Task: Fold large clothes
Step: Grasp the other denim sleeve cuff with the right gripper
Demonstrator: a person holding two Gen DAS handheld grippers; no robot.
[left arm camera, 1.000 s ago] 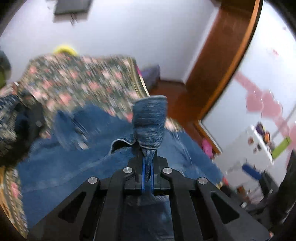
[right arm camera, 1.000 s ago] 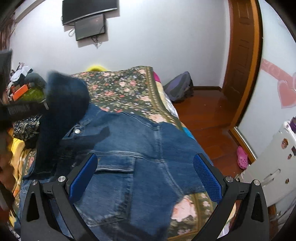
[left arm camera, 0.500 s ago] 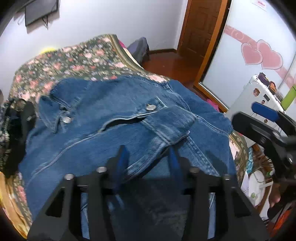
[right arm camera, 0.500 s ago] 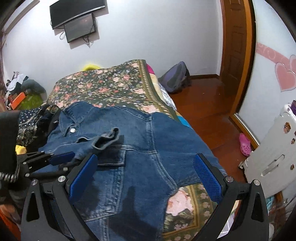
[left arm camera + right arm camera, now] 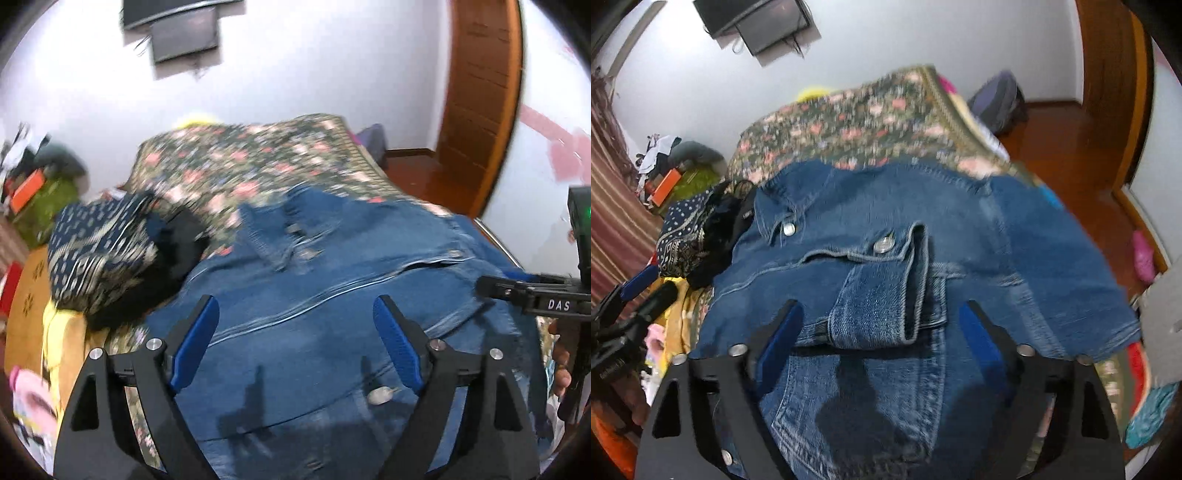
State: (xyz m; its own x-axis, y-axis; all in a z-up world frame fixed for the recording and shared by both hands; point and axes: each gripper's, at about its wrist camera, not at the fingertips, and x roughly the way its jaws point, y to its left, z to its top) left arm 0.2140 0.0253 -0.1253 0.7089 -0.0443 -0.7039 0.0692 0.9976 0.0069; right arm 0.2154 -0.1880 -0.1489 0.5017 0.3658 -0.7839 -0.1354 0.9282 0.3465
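A blue denim jacket (image 5: pixel 332 295) lies spread on the bed with the floral cover (image 5: pixel 251 162). It fills the middle of the right wrist view (image 5: pixel 960 229), with one sleeve (image 5: pixel 882 295) folded across its front, cuff button showing. My left gripper (image 5: pixel 295 339) is open and empty just above the jacket's near part. My right gripper (image 5: pixel 879 336) is open and empty, its fingers either side of the folded sleeve. The right gripper also shows at the right edge of the left wrist view (image 5: pixel 535 295).
A pile of dark patterned clothes (image 5: pixel 110 254) lies on the bed left of the jacket. A TV (image 5: pixel 181 33) hangs on the far wall. A wooden door (image 5: pixel 480 103) and wooden floor (image 5: pixel 1071 140) lie to the right, with a grey bag (image 5: pixel 997 99) on the floor.
My left gripper held the sleeve raised, laid it across the jacket, opened and drew back to the left. My right gripper has moved in over the folded sleeve.
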